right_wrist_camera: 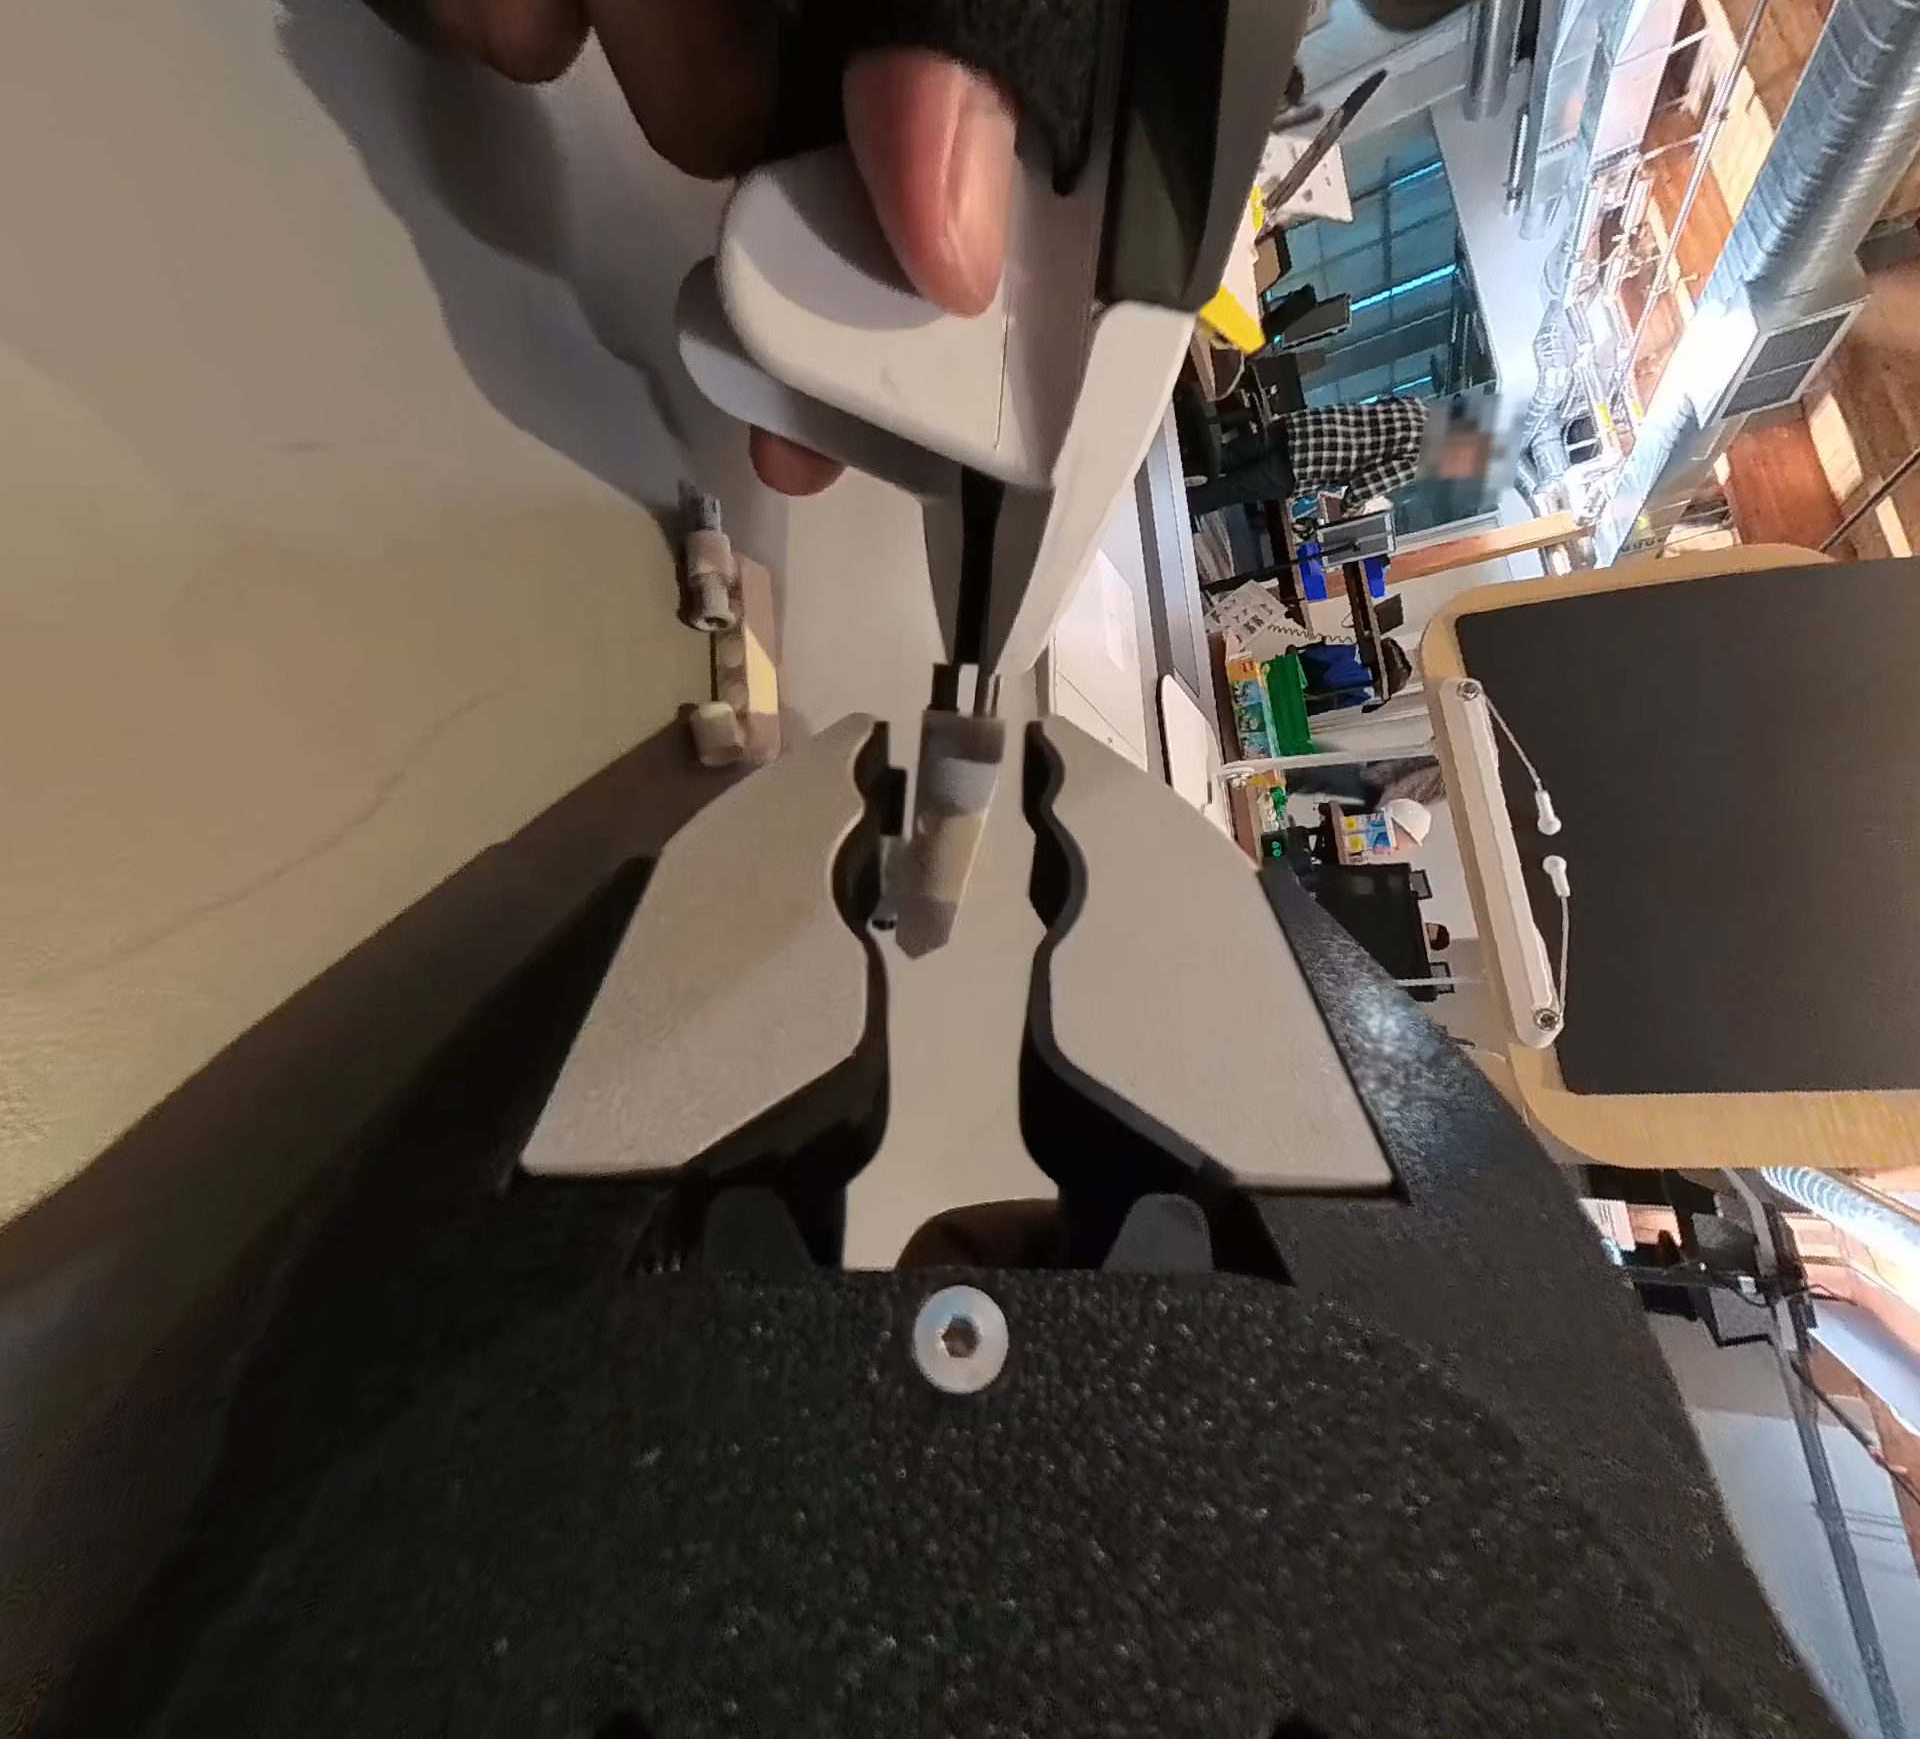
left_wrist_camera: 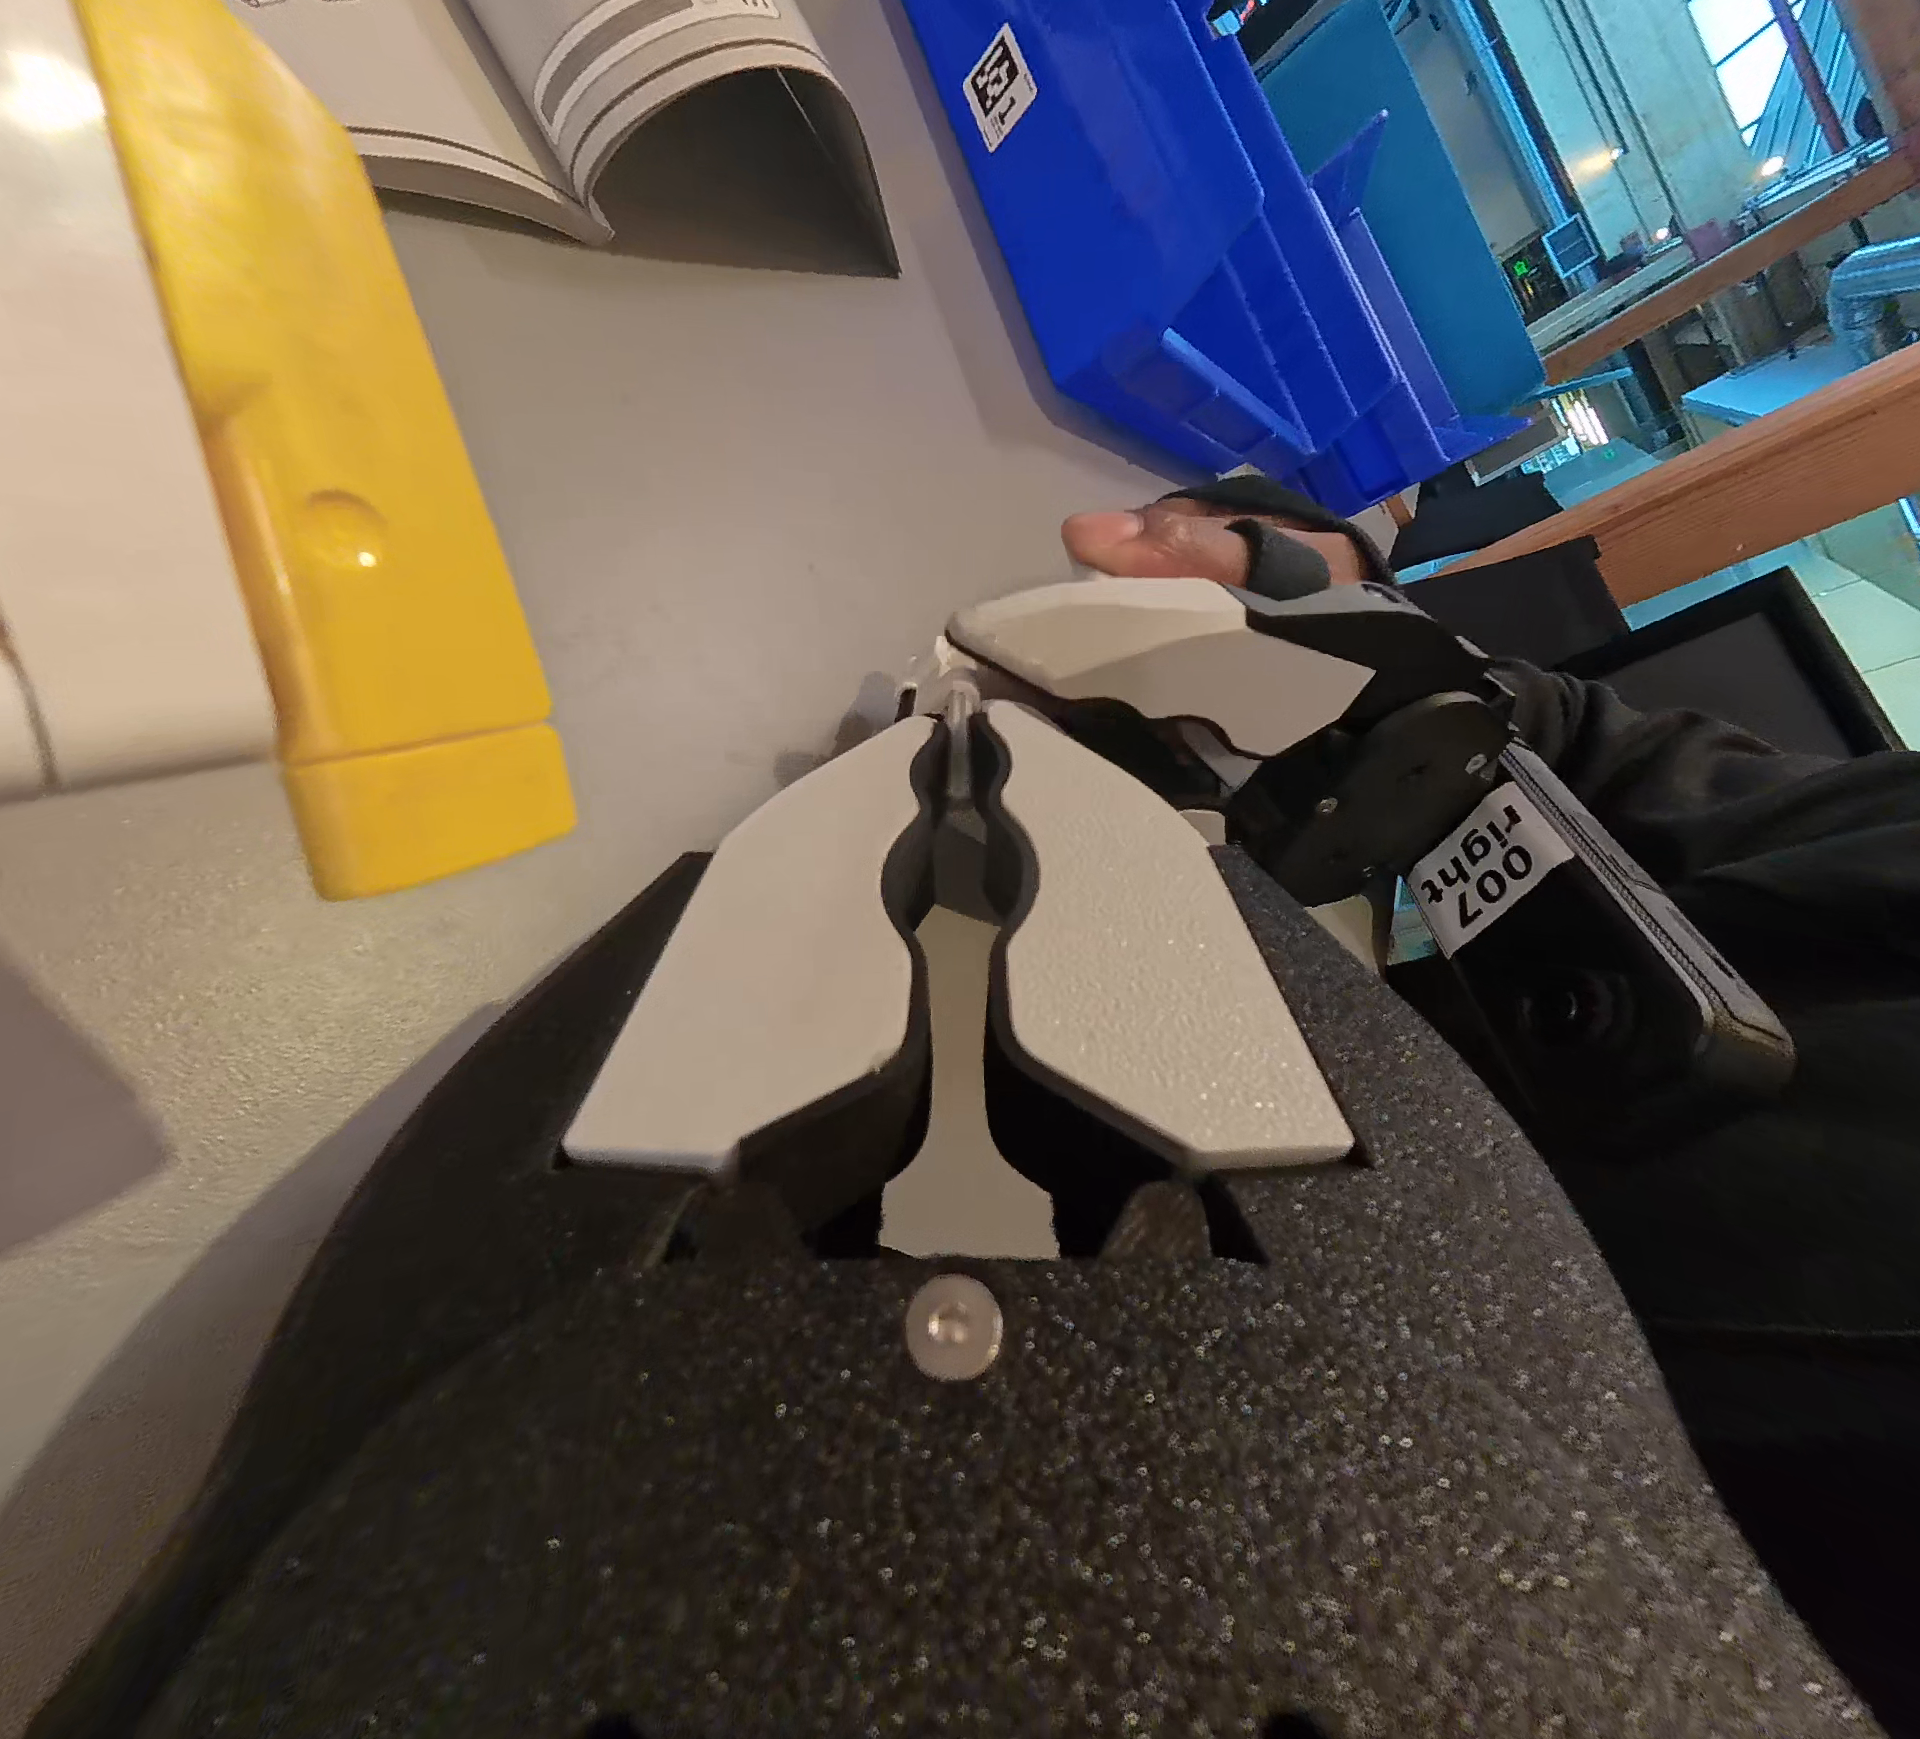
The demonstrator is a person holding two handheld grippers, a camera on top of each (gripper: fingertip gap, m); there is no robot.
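Left tongs [left_wrist_camera: 958, 733]: I see them pinched on a thin grey pin [left_wrist_camera: 958, 754] – its far end meets the right gripper's fingertips.
Right tongs [right_wrist_camera: 951, 733]: apart, a pale beam piece [right_wrist_camera: 945, 842] standing between them (gap showing on one side).
Edges: yellow block [left_wrist_camera: 312, 401] left, blue bins [left_wrist_camera: 1143, 162] beyond – grey table [left_wrist_camera: 707, 463] open between.
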